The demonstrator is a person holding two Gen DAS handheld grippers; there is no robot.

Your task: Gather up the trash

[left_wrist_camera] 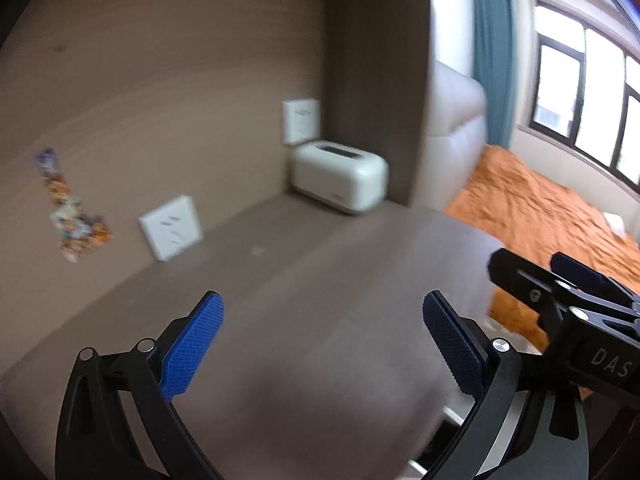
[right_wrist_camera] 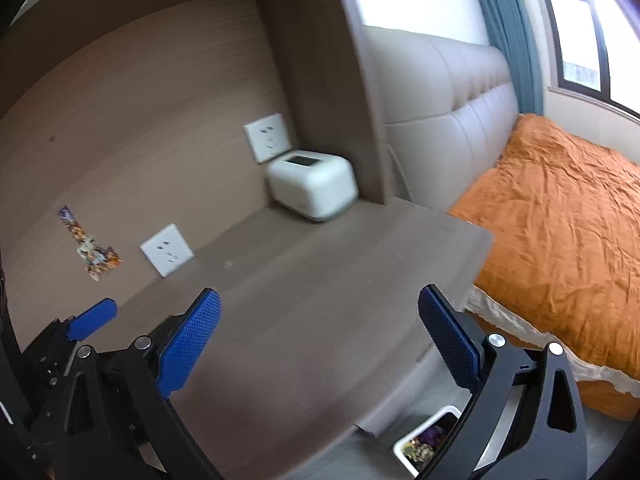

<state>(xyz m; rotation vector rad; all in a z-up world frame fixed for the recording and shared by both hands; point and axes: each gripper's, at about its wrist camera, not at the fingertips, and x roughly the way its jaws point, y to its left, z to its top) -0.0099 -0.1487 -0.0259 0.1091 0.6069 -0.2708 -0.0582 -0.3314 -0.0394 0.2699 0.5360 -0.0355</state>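
Both views are smeared with motion blur. The colourful wrapper (left_wrist_camera: 72, 208), at the left of the frame against the brown back panel, reads only as a crumpled, speckled strip of orange, white and purple; its print is illegible. At the bottom of the right wrist view, a white bin (right_wrist_camera: 426, 438) holding scraps is half hidden by the table (right_wrist_camera: 320, 332) edge and a finger. The left claw (left_wrist_camera: 322, 344) and right claw (right_wrist_camera: 318, 340) are both spread wide, holding nothing.

White bin (right_wrist_camera: 430, 438) mostly hidden under the desk edge (right_wrist_camera: 400, 396) (contents unclear), colourful wall sticker (left_wrist_camera: 72, 212) blurred
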